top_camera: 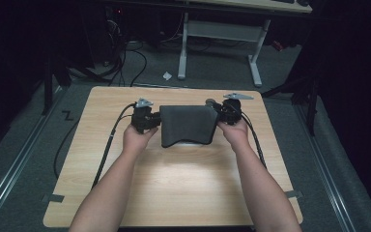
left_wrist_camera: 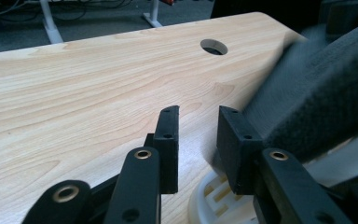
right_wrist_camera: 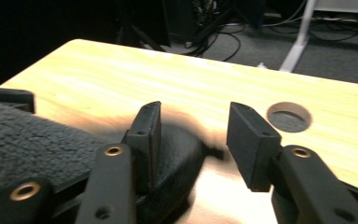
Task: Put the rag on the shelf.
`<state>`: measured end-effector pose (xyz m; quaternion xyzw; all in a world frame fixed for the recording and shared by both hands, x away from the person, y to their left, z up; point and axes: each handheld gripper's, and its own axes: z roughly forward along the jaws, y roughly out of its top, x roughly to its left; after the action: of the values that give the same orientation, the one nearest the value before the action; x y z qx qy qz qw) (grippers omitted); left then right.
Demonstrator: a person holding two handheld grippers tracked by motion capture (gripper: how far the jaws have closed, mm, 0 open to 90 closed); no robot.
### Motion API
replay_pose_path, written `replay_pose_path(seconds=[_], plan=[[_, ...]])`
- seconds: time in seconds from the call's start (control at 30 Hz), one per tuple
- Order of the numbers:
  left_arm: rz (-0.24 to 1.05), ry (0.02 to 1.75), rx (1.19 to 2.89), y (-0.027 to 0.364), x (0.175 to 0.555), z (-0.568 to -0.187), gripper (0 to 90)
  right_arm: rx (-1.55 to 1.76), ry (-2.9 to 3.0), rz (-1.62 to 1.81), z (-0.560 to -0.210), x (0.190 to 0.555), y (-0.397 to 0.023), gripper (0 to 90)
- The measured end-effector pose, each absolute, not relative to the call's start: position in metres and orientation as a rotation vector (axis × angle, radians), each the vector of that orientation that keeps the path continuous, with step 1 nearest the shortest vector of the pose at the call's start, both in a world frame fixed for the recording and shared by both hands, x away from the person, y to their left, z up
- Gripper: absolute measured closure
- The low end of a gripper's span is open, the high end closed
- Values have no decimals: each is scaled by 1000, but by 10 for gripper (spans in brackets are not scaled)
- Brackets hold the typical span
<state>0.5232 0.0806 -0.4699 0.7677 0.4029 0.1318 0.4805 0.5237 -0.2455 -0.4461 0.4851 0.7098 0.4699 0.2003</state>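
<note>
From the high view I see the light wooden table [top_camera: 174, 188] with a dark grey, thick rectangular cloth [top_camera: 187, 124] lying just behind its middle, nearer the far edge than the near one. At the cloth's left edge sits my left gripper [top_camera: 150, 121], held in the left hand [top_camera: 137, 137]. In the left gripper view its jaws stand apart with bare tabletop between them, released; the cloth [left_wrist_camera: 326, 102] lies against the outer side of one jaw (a white plastic rim [left_wrist_camera: 209, 198] peeks out underneath it). At the cloth's right edge I have the right gripper [top_camera: 221, 114] in the right hand [top_camera: 235, 131]. In the right gripper view its jaws also stand apart, gripping nothing: the cloth [right_wrist_camera: 37, 140] runs under and beside one jaw, blurred there. A round hole [right_wrist_camera: 289, 115] pierces the table near its far edge.
</note>
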Motion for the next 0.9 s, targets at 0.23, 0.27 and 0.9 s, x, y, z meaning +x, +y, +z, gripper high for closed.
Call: replay_pose_path(seconds=[0.23,0.27,0.9], plan=[[328,993,1869,80,523,-470,710,1346,1968,1272,-443,524,-248,540],[332,996,1868,81,523,-469,708,1346,1966,1266,-443,524,-248,542],[423,1063,1789,123,508,-465,657,1292,1900,1202,-440,501,-269,665]])
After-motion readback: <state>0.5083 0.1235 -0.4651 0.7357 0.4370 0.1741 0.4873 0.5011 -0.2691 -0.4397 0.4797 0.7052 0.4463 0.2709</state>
